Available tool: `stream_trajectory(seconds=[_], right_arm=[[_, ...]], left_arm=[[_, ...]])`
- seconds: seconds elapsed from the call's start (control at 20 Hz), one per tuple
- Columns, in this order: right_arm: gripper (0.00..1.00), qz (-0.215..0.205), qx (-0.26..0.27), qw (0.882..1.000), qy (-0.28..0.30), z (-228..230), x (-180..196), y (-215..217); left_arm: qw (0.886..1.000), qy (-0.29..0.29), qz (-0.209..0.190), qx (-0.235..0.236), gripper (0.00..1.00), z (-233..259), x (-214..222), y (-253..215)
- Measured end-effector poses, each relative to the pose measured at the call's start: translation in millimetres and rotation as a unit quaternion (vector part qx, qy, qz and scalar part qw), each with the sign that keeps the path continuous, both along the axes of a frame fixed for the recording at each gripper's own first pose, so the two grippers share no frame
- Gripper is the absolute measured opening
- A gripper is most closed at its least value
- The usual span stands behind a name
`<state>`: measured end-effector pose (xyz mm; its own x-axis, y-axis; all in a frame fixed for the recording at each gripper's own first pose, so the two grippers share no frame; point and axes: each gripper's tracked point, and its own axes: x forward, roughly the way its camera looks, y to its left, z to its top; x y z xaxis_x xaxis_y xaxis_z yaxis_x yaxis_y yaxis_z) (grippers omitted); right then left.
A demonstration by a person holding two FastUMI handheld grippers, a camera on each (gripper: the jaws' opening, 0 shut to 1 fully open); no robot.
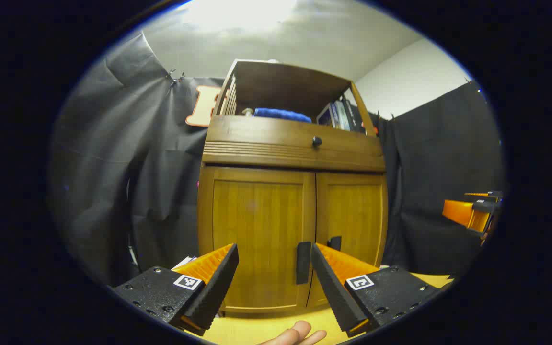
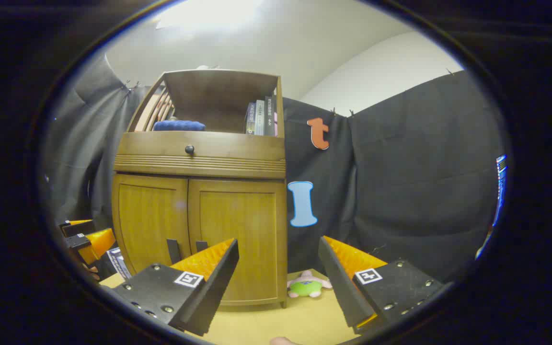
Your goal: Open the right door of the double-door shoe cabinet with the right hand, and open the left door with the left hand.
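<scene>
Shoe cabinet (image 1: 293, 211) upright on the yellow surface (image 2: 300, 321), against the black cloth wall. Left door (image 1: 257, 235) and right door (image 1: 352, 215) both closed; dark handles (image 1: 303, 262) side by side at the centre seam. Drawer with round knob (image 1: 317, 141) above the doors; blue cloth (image 1: 281, 114) and books (image 2: 260, 117) on the open shelf. Left tongs (image 1: 274, 282) wide open, empty, facing the left door, not touching. Right tongs (image 2: 278, 282) wide open, empty, near the cabinet's right edge. Small plush toy (image 2: 308, 286) beside the cabinet base.

Bright overhead glare, warped fisheye edges
</scene>
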<state>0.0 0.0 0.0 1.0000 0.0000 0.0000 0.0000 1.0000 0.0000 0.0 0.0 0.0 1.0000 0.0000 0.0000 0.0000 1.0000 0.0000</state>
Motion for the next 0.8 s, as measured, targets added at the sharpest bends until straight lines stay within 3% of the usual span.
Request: stream_trajectory(seconds=[0.3, 0.45, 0.5, 0.55, 0.8], right_arm=[[0.96, 0.016, -0.012, 1.0, 0.006, -2.2, 2.7, 14.5], [0.99, 0.023, -0.011, 1.0, 0.0, 4.2, 0.8, 17.6], [0.99, 0.024, -0.011, 1.0, -0.002, 6.3, -0.1, 18.6], [0.96, 0.027, -0.012, 1.0, -0.004, 8.3, -0.1, 19.8], [0.99, 0.031, -0.005, 0.999, -0.01, 5.1, 1.5, 19.7]], left_arm=[[1.0, -0.007, 0.017, -0.01, 0.9, 0.4, -2.3, 6.7], [1.0, -0.004, 0.008, -0.007, 0.93, -0.9, -4.9, 1.3], [1.0, -0.005, 0.002, -0.007, 0.89, -0.2, -5.5, -1.4], [1.0, -0.007, -0.002, -0.008, 0.9, 0.7, -6.4, -2.3], [1.0, -0.013, 0.004, -0.004, 0.9, 3.0, -7.9, 3.5]])
